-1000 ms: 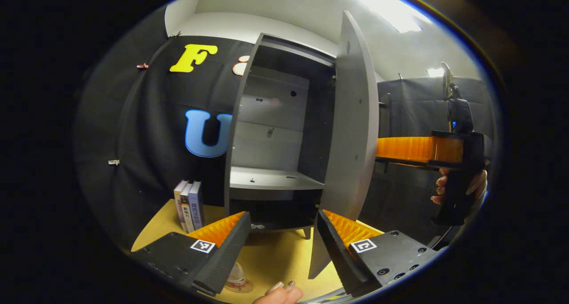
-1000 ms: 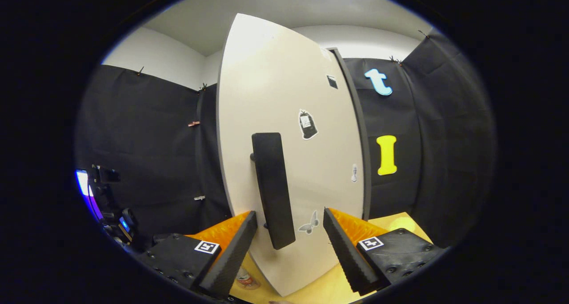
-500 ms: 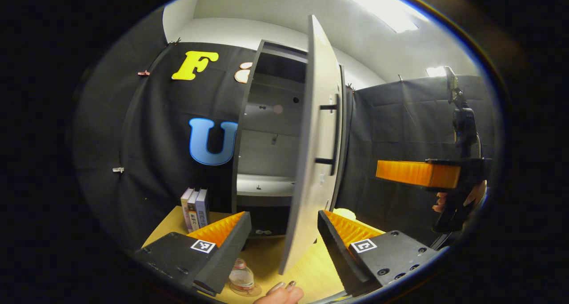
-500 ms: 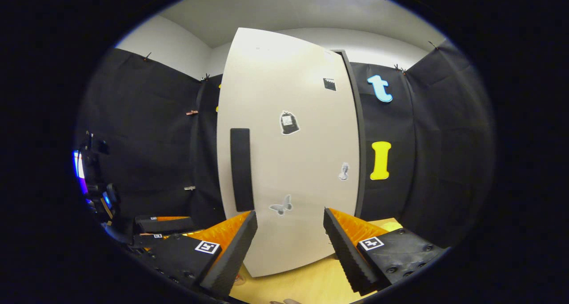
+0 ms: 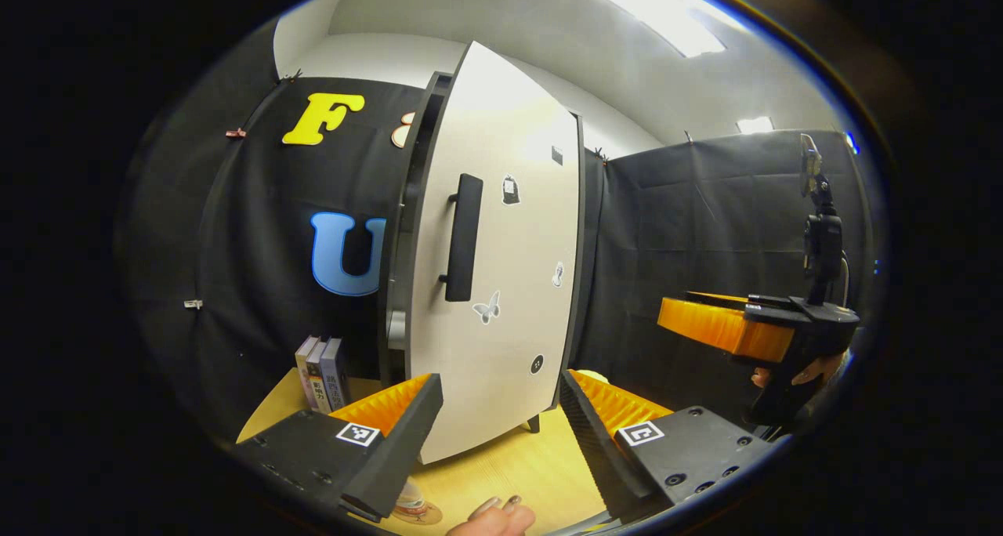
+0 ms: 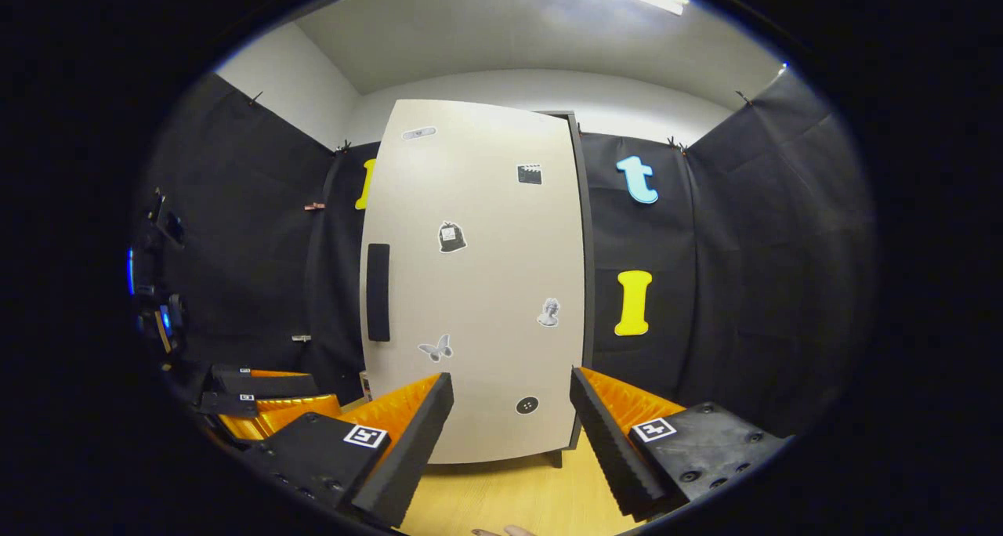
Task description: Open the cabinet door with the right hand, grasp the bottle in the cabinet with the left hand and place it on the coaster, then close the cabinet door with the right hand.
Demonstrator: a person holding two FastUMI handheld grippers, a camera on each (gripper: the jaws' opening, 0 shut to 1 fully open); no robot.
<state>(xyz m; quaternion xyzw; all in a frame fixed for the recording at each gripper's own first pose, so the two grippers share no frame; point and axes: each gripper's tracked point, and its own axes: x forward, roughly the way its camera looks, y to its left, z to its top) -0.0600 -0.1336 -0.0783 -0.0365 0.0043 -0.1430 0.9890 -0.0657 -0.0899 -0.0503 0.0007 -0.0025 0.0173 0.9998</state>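
1. my right gripper (image 6: 508, 434) has its fingers apart, holding nothing, well back from the cabinet door (image 6: 478, 285).
2. the door looks almost closed; i'd push flat beside the handle (image 6: 378, 291).
3. my left gripper (image 5: 497, 434) is spread and empty; the bottle (image 5: 407, 498) stands on the coaster (image 5: 427, 514).

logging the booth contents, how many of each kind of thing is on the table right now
cabinet: 1
books: 3, upright beside the cabinet
bottle: 1, mostly hidden behind the left gripper
coaster: 1, under the bottle
total: 6
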